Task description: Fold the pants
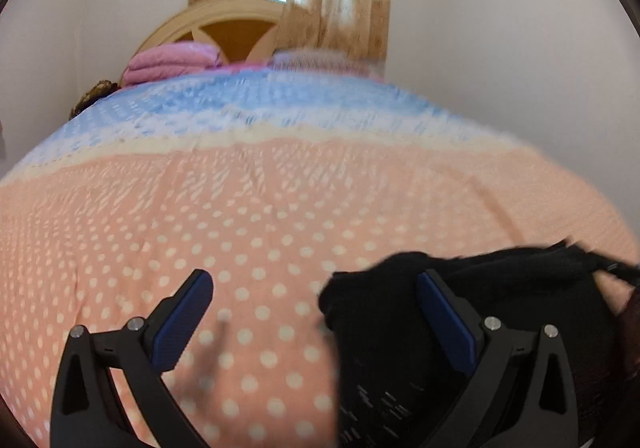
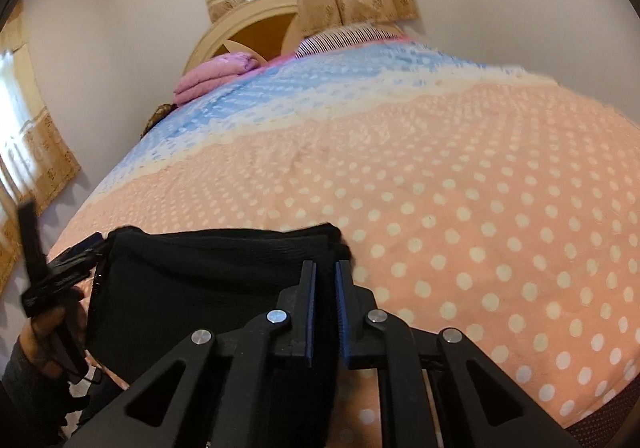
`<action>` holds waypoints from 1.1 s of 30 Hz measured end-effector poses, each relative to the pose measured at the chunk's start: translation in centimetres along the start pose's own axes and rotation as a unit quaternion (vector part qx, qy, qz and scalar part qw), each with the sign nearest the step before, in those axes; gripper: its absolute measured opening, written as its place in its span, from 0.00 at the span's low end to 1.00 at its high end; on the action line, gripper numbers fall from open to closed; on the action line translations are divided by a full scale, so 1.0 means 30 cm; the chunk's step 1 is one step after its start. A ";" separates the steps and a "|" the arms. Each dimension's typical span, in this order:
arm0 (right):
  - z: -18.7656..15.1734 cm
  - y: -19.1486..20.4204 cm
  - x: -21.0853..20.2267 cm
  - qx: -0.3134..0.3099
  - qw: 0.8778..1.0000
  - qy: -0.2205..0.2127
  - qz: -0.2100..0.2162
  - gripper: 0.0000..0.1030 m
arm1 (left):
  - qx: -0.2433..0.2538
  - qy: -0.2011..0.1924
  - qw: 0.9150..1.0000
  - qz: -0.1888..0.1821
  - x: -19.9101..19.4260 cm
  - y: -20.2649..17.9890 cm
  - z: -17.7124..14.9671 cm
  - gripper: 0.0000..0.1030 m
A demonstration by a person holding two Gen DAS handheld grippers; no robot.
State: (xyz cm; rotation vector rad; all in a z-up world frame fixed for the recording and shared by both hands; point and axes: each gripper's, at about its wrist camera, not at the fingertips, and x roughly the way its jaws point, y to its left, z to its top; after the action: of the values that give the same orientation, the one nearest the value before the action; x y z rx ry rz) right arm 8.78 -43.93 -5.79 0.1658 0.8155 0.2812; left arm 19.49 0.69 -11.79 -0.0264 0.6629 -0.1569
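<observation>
We see the black pants (image 2: 208, 280) lying as a folded, ribbed bundle at the near edge of the polka-dot bedspread (image 2: 460, 188). Our right gripper (image 2: 325, 276) is clenched on their top corner. Our left gripper (image 1: 316, 288) is spread wide, gripping nothing. Only the right view shows the person's hand (image 2: 52, 332) holding the left tool.

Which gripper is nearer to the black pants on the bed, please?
Right. The right gripper is shut on the black pants at their corner; the left gripper hangs open beside them.
</observation>
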 end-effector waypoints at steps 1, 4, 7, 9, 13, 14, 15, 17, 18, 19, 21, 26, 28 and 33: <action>-0.003 -0.011 0.012 0.002 1.000 0.002 -0.003 0.09 | -0.002 0.014 1.000 0.001 0.039 0.003 -0.002 1.00; -0.006 -0.032 0.033 0.008 1.000 0.002 -0.006 0.09 | -0.023 0.028 0.999 -0.008 0.063 0.023 0.003 1.00; 0.010 -0.024 0.046 0.006 1.000 0.002 -0.010 0.09 | -0.022 0.039 0.999 -0.006 0.075 0.024 0.002 1.00; 0.015 -0.023 0.051 0.007 1.000 0.005 -0.006 0.09 | -0.029 0.041 0.999 -0.010 0.070 0.029 0.003 1.00; 0.015 0.004 -0.001 -0.018 1.000 -0.007 -0.005 0.14 | -0.040 0.020 0.999 -0.005 -0.003 0.052 0.000 1.00; 0.015 0.025 -0.026 -0.030 0.999 -0.016 -0.015 0.17 | -0.044 0.008 0.999 -0.002 -0.040 0.061 -0.002 1.00; 0.015 0.040 -0.041 -0.040 0.999 -0.024 -0.024 0.19 | -0.045 0.001 0.999 0.001 -0.056 0.067 -0.002 1.00; 0.014 0.096 -0.083 -0.071 0.996 -0.050 -0.036 0.26 | -0.046 -0.012 0.999 0.001 -0.112 0.070 -0.009 1.00; 0.013 0.121 -0.097 -0.083 0.994 -0.059 -0.034 0.34 | -0.047 -0.015 0.999 -0.001 -0.123 0.070 -0.012 1.00; 0.010 0.159 -0.115 -0.098 0.992 -0.071 -0.026 0.43 | -0.046 -0.015 0.999 -0.004 -0.137 0.066 -0.017 1.00; -0.002 0.223 -0.133 -0.123 0.989 -0.083 0.003 0.46 | -0.043 -0.015 0.999 -0.012 -0.158 0.051 -0.030 1.00; -0.055 0.334 -0.012 -0.176 0.981 -0.004 0.082 0.48 | -0.013 0.016 0.999 -0.032 -0.108 -0.041 -0.064 1.00; -0.061 0.303 0.058 -0.163 0.985 0.026 0.046 0.48 | 0.003 0.017 1.000 -0.023 -0.087 -0.064 -0.077 1.00; -0.033 0.211 0.107 -0.113 0.989 0.046 0.086 0.46 | -0.009 0.032 0.999 -0.033 -0.050 -0.046 -0.077 1.00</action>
State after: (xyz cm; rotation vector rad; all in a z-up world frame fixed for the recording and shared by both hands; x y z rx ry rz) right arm 9.01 -36.89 -7.09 0.0086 0.8555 0.5439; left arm 16.71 -0.39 -12.60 -0.0610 0.7283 -0.2159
